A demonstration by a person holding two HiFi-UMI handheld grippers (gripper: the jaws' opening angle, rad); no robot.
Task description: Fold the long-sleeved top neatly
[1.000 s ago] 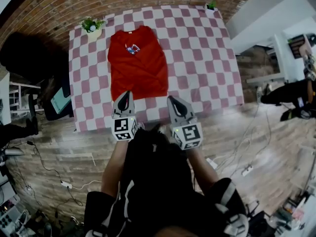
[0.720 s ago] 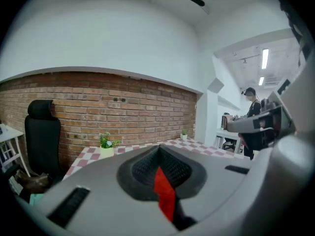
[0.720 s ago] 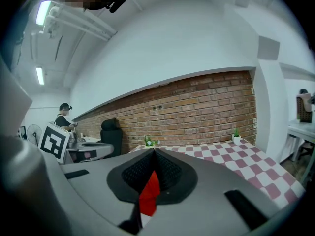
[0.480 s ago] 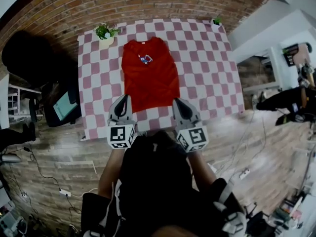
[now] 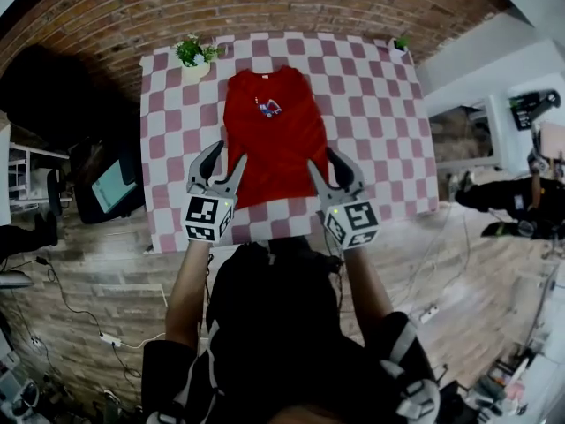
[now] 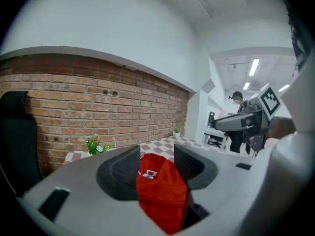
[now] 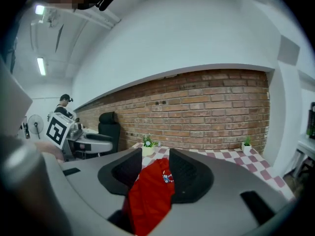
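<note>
Lying flat on the pink-and-white checked counter [image 5: 380, 131], the red long-sleeved top [image 5: 274, 148] is spread lengthwise, its collar turned toward the brick wall [image 5: 265, 3] and its hem toward the person; a small printed motif [image 5: 269, 107] is shown face up on the chest; no sleeve is seen sticking out at either side, so the sleeves are judged to be folded in already, which would explain the narrow shape.

The left claw [image 5: 228, 157] is held at the hem's left corner and the right claw [image 5: 322, 159] at its right corner; this mirrored placing is best explained by a wish to handle both corners at once and keep the hem straight.

Both claws are released: their jaws have just been opening, and in each gripper view they are seen standing apart; the red cloth is seen through each gap, yet it lies on the counter beyond and below the pads and is pressed by neither pair, so nothing is gripped. From the head view the claws are placed at the near end of the top, with the bulk of the garment stretching away ahead of them.

Farther out, a potted plant [image 5: 194, 56] is stood at the counter's far left corner and a smaller plant [image 5: 402, 42] at the far right, both well apart from the top.
</note>
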